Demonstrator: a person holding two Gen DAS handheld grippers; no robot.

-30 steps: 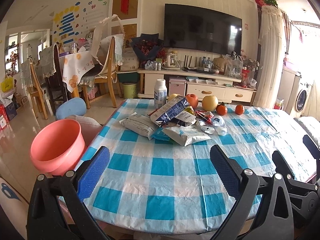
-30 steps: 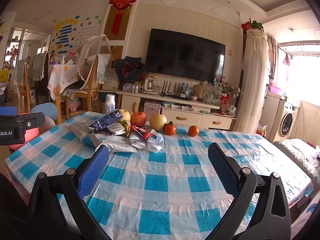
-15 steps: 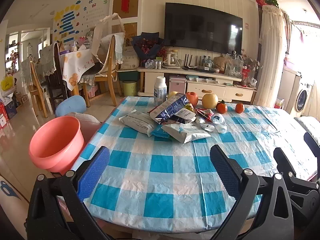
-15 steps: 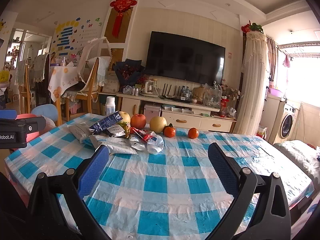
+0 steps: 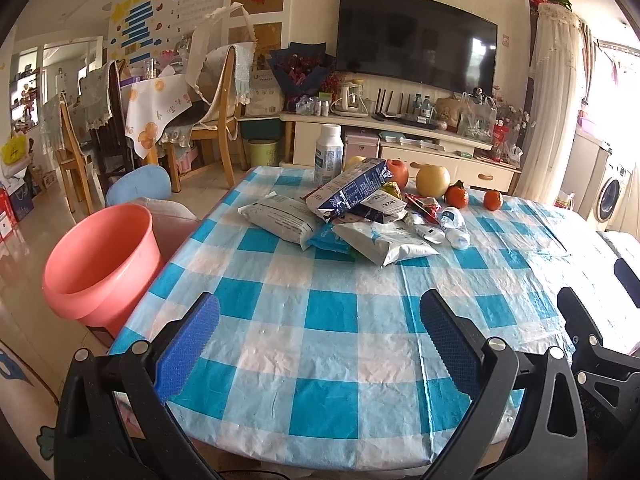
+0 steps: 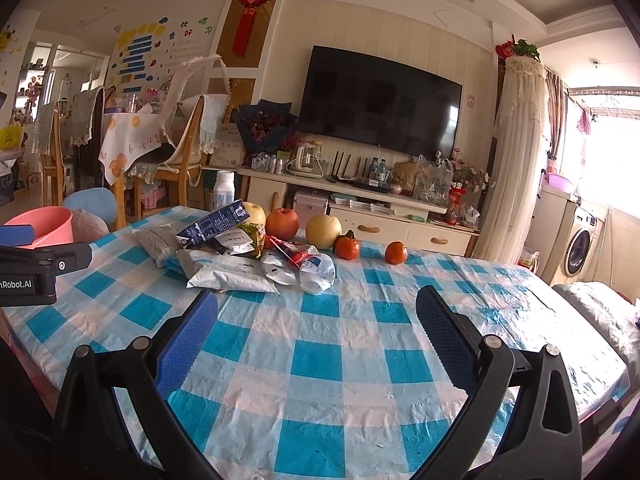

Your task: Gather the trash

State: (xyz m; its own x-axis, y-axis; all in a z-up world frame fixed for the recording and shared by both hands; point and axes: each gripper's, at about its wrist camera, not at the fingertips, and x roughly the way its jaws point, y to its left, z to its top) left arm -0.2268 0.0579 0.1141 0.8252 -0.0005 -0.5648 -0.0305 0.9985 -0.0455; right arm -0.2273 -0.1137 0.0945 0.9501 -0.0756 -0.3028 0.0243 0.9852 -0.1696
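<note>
Checked plastic cloth [image 5: 332, 312] covers the table and could drag under a low reach; the pink bucket [image 5: 100, 256] stands off its left edge. Wrappers [image 5: 360, 216] lie piled mid-table touching fruit [image 5: 432, 181], which a careless grab could roll. Left gripper [image 5: 320, 344] and right gripper [image 6: 316, 340] both hang spread, holding nothing.

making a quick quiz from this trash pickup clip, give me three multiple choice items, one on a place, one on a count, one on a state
1. Where is the pink bucket?
A. on the table
B. beside the table, on the left tongs' side
C. under the TV

2. How many small orange fruits sit on the table?
A. two
B. four
C. none

3. What state are the left tongs and right tongs in?
A. both shut on wrappers
B. one open, one shut
C. both open, empty

Answers:
1 B, it stands off the table's left edge.
2 A, two lie beside the pear.
3 C, blue pads stand wide apart over bare cloth.
</note>
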